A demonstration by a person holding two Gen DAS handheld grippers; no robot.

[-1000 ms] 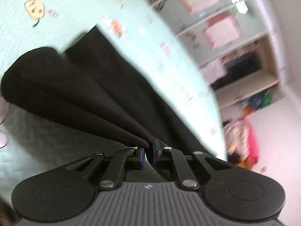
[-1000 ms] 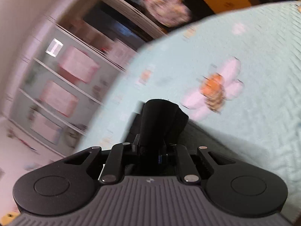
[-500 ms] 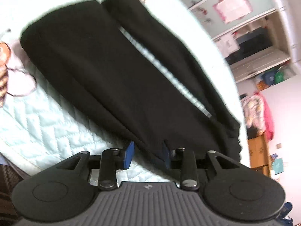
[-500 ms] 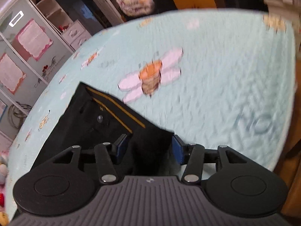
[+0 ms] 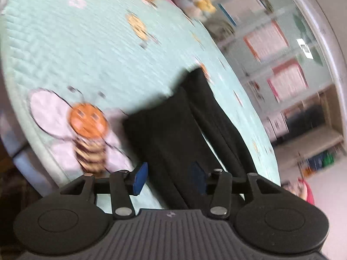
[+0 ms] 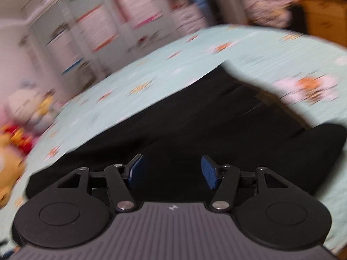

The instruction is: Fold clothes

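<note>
- Left claw is spread wide, blue pads apart, nothing pinched; it hovers over the near end of the black trousers.
- Those trousers lie flat on the mint quilted bed. In the left view their long axis runs from the claw away toward the far right, with a pale sliver of quilt showing between two dark strips.
- The big bee print sits just left of the garment, touching its edge.
- Right claw is also spread, pads well apart and gripping nothing, low over the trousers.
- In the right view the black cloth stretches from near left to far right, and a rounded fold bulges at the right.
- Plush toys blur at the far left of the bed; shelves stand beyond.
</note>
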